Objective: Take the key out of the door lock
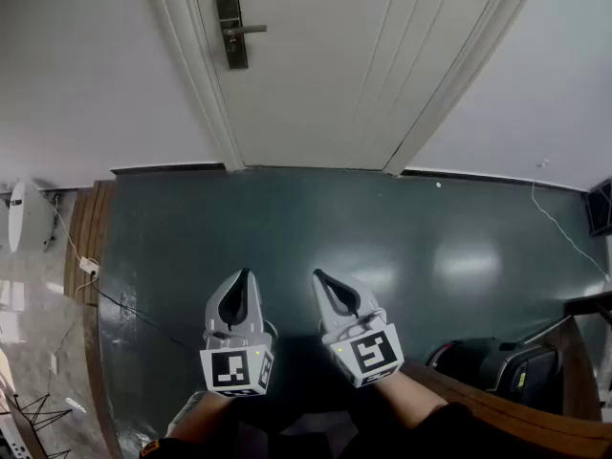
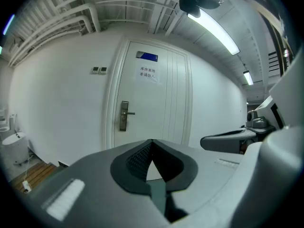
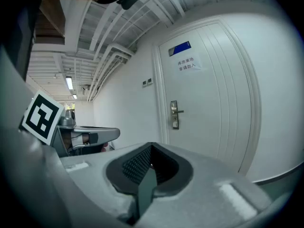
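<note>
Both hand-held grippers low and near, facing a white door across a dark green floor.

The left hand-held gripper [image 1: 243,277] and the right hand-held gripper [image 1: 320,277] sit side by side, close together but apart, over the floor [image 1: 287,218]. Each has its jaws pressed together with nothing between them, and both point toward the far door [image 1: 363,65]. The lock plate [image 1: 230,30] with its lever handle [image 1: 252,30] is on the door's left edge, well apart from both grippers. The key is too small to make out in any view. A blue sign [image 2: 148,56] and a paper notice [image 2: 148,73] hang high on the door. A white rounded object [image 1: 24,213] stands at the far left by the wall, and I cannot tell whether anything is in it.
</note>
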{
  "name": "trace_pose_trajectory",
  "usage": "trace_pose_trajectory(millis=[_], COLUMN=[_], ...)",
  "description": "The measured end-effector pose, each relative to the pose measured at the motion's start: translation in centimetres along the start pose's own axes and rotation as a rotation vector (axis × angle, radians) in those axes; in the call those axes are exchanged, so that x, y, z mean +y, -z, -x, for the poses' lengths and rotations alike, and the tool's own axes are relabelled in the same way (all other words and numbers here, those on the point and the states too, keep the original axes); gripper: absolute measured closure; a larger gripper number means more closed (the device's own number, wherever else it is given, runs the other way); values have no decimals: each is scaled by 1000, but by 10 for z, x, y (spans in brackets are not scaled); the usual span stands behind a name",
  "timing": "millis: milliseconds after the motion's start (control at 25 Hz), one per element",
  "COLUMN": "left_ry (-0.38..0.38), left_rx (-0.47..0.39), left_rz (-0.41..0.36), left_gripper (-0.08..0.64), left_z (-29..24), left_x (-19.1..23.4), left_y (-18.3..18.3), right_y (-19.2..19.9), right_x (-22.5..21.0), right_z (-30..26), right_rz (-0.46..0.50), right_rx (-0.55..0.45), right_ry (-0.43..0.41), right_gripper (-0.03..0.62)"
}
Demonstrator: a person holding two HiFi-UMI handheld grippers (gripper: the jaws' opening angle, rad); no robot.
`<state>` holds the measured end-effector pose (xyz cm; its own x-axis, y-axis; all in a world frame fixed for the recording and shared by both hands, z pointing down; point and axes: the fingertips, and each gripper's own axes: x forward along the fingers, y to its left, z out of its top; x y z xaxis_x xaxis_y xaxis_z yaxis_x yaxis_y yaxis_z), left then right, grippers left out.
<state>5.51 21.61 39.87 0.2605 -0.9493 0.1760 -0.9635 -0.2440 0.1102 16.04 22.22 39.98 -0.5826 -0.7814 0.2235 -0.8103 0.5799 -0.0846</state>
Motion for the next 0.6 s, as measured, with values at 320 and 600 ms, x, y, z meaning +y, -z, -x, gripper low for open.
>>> trace_pose_trajectory(millis=[320,600], left_ry=[-7,-10], left_rx=[-6,-13], left_rz=[7,18], left_gripper=[543,543], left_z=[2,3], left_x=[11,20], left_y=[-5,-4], right_y=[4,-2], right_x=[5,-2], right_z=[-7,-13], right_rz=[22,-17], right_rx=[9,-16], right_ry=[14,51], right_gripper=[603,601])
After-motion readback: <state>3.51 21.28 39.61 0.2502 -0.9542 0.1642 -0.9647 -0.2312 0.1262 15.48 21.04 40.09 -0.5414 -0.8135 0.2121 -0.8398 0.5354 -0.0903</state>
